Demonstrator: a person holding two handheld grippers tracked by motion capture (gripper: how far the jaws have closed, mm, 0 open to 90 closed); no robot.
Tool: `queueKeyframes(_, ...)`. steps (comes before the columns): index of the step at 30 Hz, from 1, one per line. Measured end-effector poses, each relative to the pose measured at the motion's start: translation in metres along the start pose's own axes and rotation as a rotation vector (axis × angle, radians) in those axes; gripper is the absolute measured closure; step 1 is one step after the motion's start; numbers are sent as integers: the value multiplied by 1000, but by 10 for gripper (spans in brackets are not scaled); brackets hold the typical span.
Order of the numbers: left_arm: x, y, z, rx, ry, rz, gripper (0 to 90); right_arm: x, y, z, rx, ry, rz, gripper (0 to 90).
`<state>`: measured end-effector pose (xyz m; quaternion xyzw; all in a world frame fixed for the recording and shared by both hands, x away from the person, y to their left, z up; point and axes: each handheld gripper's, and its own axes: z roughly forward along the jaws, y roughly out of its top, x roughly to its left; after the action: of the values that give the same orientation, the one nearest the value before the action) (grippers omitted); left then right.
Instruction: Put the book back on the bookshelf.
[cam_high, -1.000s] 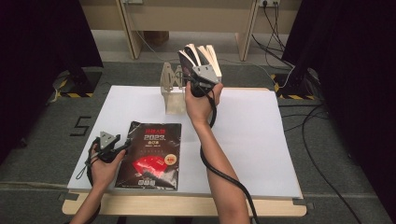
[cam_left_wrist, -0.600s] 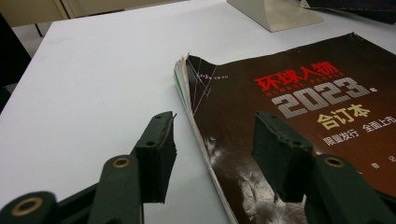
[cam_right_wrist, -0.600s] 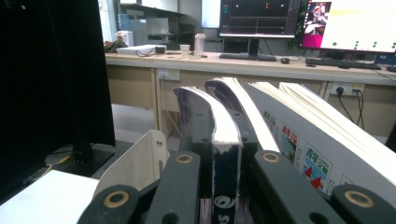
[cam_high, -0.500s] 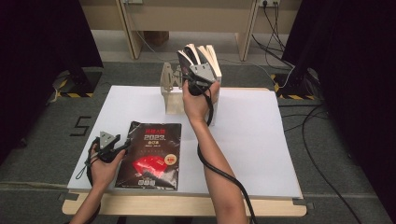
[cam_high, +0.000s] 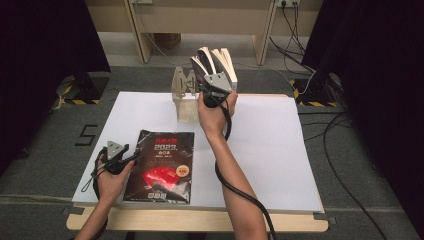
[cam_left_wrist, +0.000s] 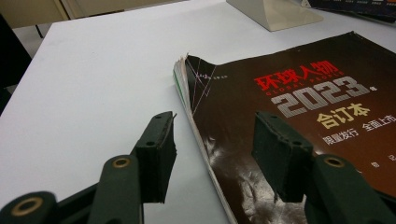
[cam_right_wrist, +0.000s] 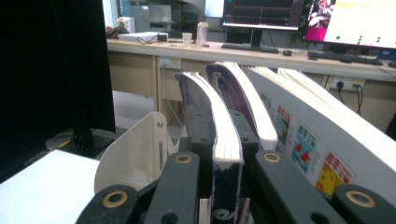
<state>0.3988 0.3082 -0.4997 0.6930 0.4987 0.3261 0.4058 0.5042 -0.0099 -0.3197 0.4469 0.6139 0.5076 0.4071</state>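
Barely anything shifts since the earlier frames: the right hand drifts a touch at upper centre of the high view, the left one stays put. White table (cam_high: 280, 150) spreads wide, its right half bare right out to the edge, so that is the open room. Black magazine (cam_high: 162, 167) lies flat at lower left centre, its near edge close to the table's front edge. Up top, the bundle of books (cam_high: 215, 62) fans out above the pale bookend stand (cam_high: 184, 95), lifted clear of the surface. Right forearm reaches straight up the frame, right gripper (cam_right_wrist: 219, 154) clamped tight on one book's spine. Left gripper (cam_left_wrist: 212, 154) rests low, jaws wide, straddling the magazine's left edge without pinching it.
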Motion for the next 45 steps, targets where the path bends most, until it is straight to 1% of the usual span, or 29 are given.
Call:
queueKeyframes(1, 0, 0, 0, -1, 0, 0, 483, 0, -1, -2, 8, 1, 7, 841)
queueKeyframes(7, -1, 0, 0, -1, 2, 5, 483, -4, -3, -10, 40, 13, 2, 835)
queueKeyframes(11, -1, 0, 0, -2, 5, 6, 483, -8, -4, -14, 61, 12, 1, 827)
queueKeyframes(13, -1, 0, 0, -1, 5, 8, 483, -10, -4, -14, 71, 15, 12, 823)
queueKeyframes(18, -1, 0, 0, -2, 5, 5, 483, -12, -4, -14, 77, 20, 13, 820)
queueKeyframes(19, 0, 0, 1, -9, 4, 18, 483, -12, -4, -15, 80, 22, 16, 819)
queueKeyframes(20, -1, 0, 0, -2, 5, 5, 483, -12, -3, -14, 77, 26, 17, 817)
queueKeyframes(24, -1, 0, 0, -1, 2, 4, 483, -13, -3, -13, 84, 30, 23, 806)
queueKeyframes(27, -1, 0, 0, -3, 3, 5, 483, -14, -3, -13, 86, 33, 19, 802)
queueKeyframes(28, 0, 0, 1, -9, 3, 18, 483, -14, -3, -14, 89, 35, 20, 802)
queueKeyframes(29, 0, 0, 1, -10, 3, 18, 483, -14, -3, -14, 91, 37, 19, 803)
queueKeyframes(30, -1, 0, 0, -3, 4, 7, 483, -14, -3, -14, 93, 40, 19, 804)
queueKeyframes(31, -1, 0, 0, -3, 4, 6, 483, -14, -3, -14, 99, 43, 20, 811)
queueKeyframes(33, -1, 0, 0, -1, 4, 9, 483, -15, -2, -14, 107, 47, 9, 834)
queueKeyframes(35, -1, 0, 0, 1, 5, 13, 483, -15, 1, -14, 128, 57, 8, 842)
queueKeyframes(36, -1, 0, 0, 1, 5, 15, 483, -15, 1, -14, 133, 57, -1, 843)
queueKeyframes(37, -1, 0, 0, 1, 5, 15, 483, -15, 2, -14, 137, 60, 0, 844)
queueKeyframes(40, -1, 0, 0, 0, 4, 13, 483, -13, 2, -14, 136, 63, 1, 846)
queueKeyframes(45, -1, 0, 0, 0, 3, 8, 483, -9, 2, -12, 112, 59, 17, 848)
